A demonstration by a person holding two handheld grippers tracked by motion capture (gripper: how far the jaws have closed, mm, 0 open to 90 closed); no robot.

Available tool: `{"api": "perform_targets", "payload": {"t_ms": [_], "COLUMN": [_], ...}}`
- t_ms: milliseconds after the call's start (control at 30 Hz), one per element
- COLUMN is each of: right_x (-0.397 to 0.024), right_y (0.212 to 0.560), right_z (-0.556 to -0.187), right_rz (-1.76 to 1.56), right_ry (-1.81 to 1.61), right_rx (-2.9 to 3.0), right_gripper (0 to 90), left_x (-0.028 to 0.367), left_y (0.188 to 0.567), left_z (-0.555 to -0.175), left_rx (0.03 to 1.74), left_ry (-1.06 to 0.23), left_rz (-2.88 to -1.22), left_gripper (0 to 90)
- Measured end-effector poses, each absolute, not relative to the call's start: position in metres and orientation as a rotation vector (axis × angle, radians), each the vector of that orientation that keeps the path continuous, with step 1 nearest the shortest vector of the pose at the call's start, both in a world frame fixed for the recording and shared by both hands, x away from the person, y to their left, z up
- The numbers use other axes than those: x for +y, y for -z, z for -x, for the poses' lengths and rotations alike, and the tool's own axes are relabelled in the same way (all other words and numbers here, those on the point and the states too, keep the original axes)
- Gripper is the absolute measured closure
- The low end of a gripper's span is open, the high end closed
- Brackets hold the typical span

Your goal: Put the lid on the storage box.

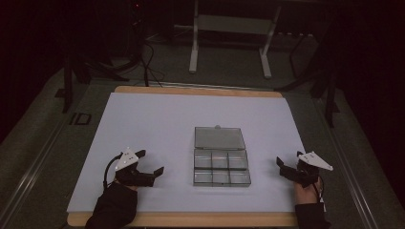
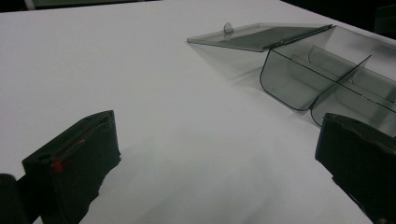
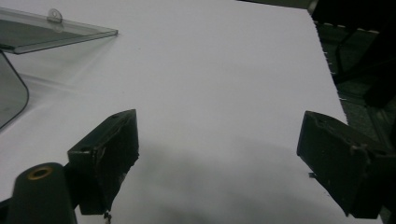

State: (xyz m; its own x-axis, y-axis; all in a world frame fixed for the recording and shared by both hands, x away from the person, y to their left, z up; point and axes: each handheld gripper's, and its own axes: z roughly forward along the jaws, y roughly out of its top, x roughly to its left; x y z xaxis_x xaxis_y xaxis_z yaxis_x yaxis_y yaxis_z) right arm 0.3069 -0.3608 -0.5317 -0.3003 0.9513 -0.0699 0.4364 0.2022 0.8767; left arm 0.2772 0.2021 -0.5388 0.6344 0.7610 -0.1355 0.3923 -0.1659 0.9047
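A clear plastic compartment box [image 1: 221, 169] sits near the middle of the white sheet [image 1: 157, 124] that covers the desk [image 1: 191, 219], a little toward the person's side. Its lid [image 1: 219, 137] is swung fully open and lies flat on the far side, a small tab at its far edge. The box is divided into six compartments in two rows of three; they look empty, though the dim light makes that hard to confirm. The left gripper [image 1: 154, 161] rests low over the sheet to the left of the box, well apart from it, jaws spread wide and holding nothing — in the left gripper view the box [image 2: 327, 84] and its raised lid [image 2: 261, 36] lie ahead and to the right of its gripper [image 2: 219, 158]. The right gripper [image 1: 282, 167] hangs to the right of the box, near the sheet's right edge, also released and empty; the right gripper view shows bare sheet [image 3: 219, 84] between its jaws, with the lid's corner [image 3: 51, 30] at upper left.
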Motion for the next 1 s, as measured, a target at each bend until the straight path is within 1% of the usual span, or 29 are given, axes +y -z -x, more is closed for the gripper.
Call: {"api": "perform_targets", "payload": {"t_ms": [267,400,533,600,833,1000], "right_x": [-0.36,-0.36,-0.359,-0.36,-0.36,-0.36], "right_y": [0.532,0.532,0.532,0.532,0.532,0.532], "right_z": [-0.307,-0.307,-0.307,-0.307,-0.307,-0.307], "right_rz": [-1.291,-1.295,-1.292,-1.292,-1.292,-1.294], "right_ry": [-1.03,-1.03,-1.025,-1.026,-1.027,-1.03], "right_rx": [1.845,1.841,1.845,1.844,1.847,1.848], "right_gripper": [12.7,12.7,12.7,12.7,12.7,12.7], "left_x": [0.203,0.203,0.199,0.197,0.179,0.166], "left_y": [0.539,0.539,0.537,0.536,0.523,0.511], "left_z": [-0.279,-0.285,-0.288,-0.288,-0.286,-0.288], "left_rx": [0.956,0.971,0.987,0.994,0.936,0.907], "left_ry": [-0.412,-0.341,-0.296,-0.258,-0.206,-0.211], "left_rz": [-1.779,-1.828,-1.891,-1.891,-1.932,-1.95], "left_gripper": [1.0,1.0,1.1,1.1,1.1,2.2]}}
